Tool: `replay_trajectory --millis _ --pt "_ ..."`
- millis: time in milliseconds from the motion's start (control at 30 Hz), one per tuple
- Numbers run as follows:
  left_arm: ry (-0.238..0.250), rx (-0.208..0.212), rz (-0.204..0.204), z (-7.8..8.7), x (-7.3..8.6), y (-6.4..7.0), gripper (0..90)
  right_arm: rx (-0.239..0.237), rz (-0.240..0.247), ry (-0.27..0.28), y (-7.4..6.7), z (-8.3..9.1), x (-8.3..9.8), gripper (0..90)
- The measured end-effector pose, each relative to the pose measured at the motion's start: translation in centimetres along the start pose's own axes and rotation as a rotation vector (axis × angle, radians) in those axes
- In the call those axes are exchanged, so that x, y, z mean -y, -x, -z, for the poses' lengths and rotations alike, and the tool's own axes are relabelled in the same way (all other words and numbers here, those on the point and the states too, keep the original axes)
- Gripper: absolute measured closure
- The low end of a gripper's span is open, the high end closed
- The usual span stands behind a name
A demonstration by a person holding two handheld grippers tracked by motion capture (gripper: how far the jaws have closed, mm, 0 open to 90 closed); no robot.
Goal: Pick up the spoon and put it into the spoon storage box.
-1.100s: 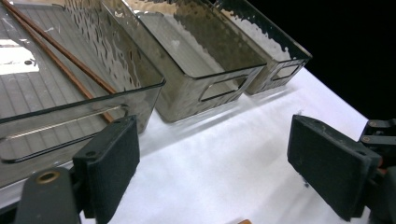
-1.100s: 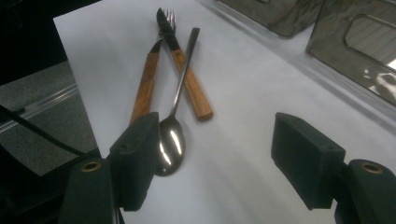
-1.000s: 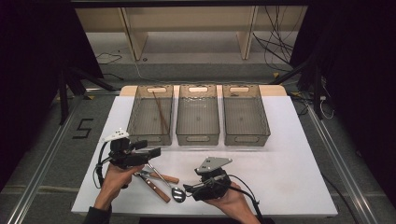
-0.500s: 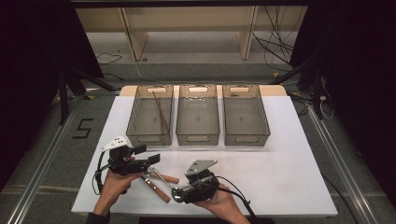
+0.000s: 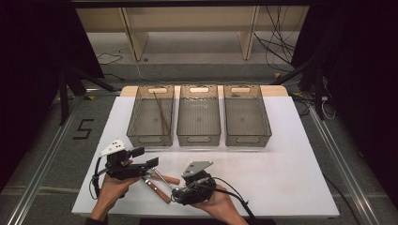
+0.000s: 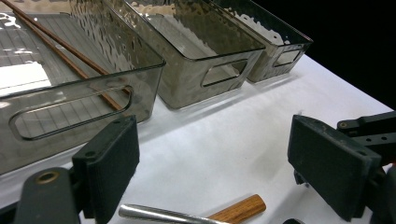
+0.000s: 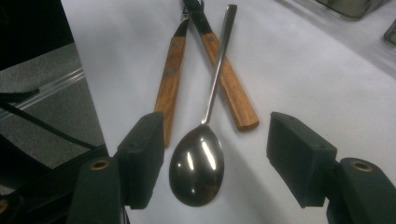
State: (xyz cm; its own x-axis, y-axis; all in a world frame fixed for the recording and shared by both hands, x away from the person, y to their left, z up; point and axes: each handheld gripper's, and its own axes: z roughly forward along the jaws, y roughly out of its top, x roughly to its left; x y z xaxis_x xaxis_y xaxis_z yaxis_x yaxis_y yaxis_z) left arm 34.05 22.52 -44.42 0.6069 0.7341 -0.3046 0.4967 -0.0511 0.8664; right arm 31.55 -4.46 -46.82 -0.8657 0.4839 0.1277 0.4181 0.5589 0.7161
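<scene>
A steel spoon (image 7: 197, 164) lies on the white table (image 5: 281, 178), its shaft crossing one of two wooden-handled utensils (image 7: 232, 91) beside it. My right gripper (image 7: 217, 156) stands open around the spoon's bowl. Its jaws have just been closing, and the pads are clear of the bowl on both sides. In the high view the right gripper (image 5: 177, 193) points left at the cutlery (image 5: 157, 189) near the front edge. My left gripper (image 5: 146, 157) hovers open just above the utensils. One wooden handle end (image 6: 239, 209) lies below the left gripper's (image 6: 219, 163) jaws.
Three smoky clear bins stand in a row at the back: left (image 5: 150, 139), middle (image 5: 199, 139), right (image 5: 247, 139). Wooden chopsticks (image 5: 160, 112) lie in the left bin. The table's front edge runs close under both hands.
My right gripper has moved left and slightly down, onto the spoon's bowl end, with its jaws a little narrower. The left gripper has barely shifted.
</scene>
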Motion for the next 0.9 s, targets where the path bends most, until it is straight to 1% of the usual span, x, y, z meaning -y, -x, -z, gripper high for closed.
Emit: replay_trajectory --millis 100,133,200,267,400,467,533,567,667,700,800,900 --pt "-0.004 0.001 0.001 0.0 0.2 0.0 16.5 -0.003 0.007 -0.007 0.0 -0.2 -0.1 40.4" --pt "-0.004 0.003 0.001 0.0 0.3 0.0 16.4 0.0 -0.001 -0.007 0.0 -0.3 -0.2 41.2" --pt "0.0 0.003 0.007 0.0 0.5 0.1 16.4 -0.005 0.0 -0.014 0.0 -0.5 -0.2 43.3" --pt "-0.002 0.003 0.003 0.1 0.6 0.2 16.5 -0.005 -0.002 -0.02 -0.1 -0.7 -0.3 45.4" --pt "0.002 0.003 0.002 0.4 0.6 0.2 16.4 -0.002 0.014 -0.038 -0.4 -1.1 -0.4 49.4" --pt "0.007 0.006 0.007 0.4 0.7 0.3 16.5 -0.001 0.013 -0.044 -0.6 -1.4 -0.4 53.2" --pt "0.002 0.008 -0.002 0.4 0.7 0.4 16.4 -0.002 0.016 -0.05 -0.7 -1.6 -0.5 55.4" --pt "0.002 0.009 -0.002 0.3 0.7 0.4 16.5 -0.001 0.025 -0.052 -0.7 -1.8 -0.5 56.6" --pt "0.003 0.01 0.005 0.2 0.8 0.4 16.5 0.006 0.032 -0.054 -0.8 -2.2 -0.7 60.8" --pt "0.002 0.009 0.005 0.2 0.8 0.4 16.5 0.007 0.023 -0.056 -0.8 -2.3 -0.8 61.9" --pt "0.002 0.008 0.01 0.2 0.9 0.3 16.5 0.006 0.033 -0.056 -1.0 -2.7 -1.0 65.4" --pt "0.003 0.008 0.011 0.2 0.9 0.3 16.5 0.021 0.045 -0.065 -1.2 -2.9 -1.2 67.8"
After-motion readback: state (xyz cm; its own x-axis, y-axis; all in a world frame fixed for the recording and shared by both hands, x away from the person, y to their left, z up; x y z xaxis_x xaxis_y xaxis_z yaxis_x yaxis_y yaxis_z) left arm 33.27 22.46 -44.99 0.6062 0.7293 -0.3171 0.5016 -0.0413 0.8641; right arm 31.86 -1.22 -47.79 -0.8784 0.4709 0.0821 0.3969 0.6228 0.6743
